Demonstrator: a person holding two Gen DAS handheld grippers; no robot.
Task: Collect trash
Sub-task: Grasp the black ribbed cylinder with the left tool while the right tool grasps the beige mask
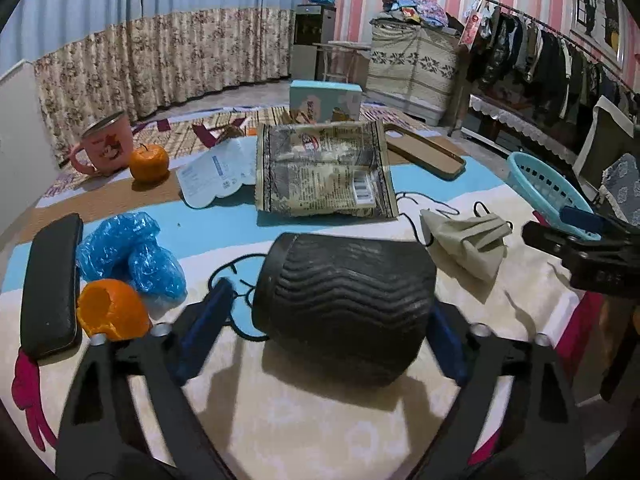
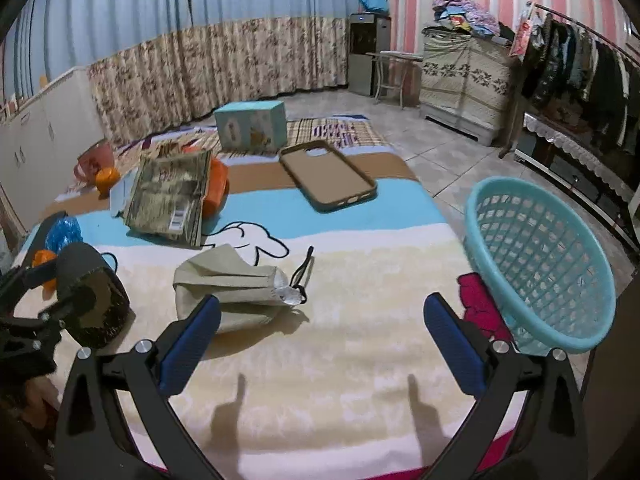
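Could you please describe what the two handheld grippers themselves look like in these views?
Both look alike: the left gripper and right gripper have black angular frames with triangular cut-outs, silver round bolts at the joints, and ribbed dark-blue finger pads. No cables or markings show.

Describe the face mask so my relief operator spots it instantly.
Start at the turquoise basket at the blanket's right edge, then look left past the open right gripper. The face mask lies crumpled there: beige cloth with black ear loops, unlike the printed foil bag behind it.
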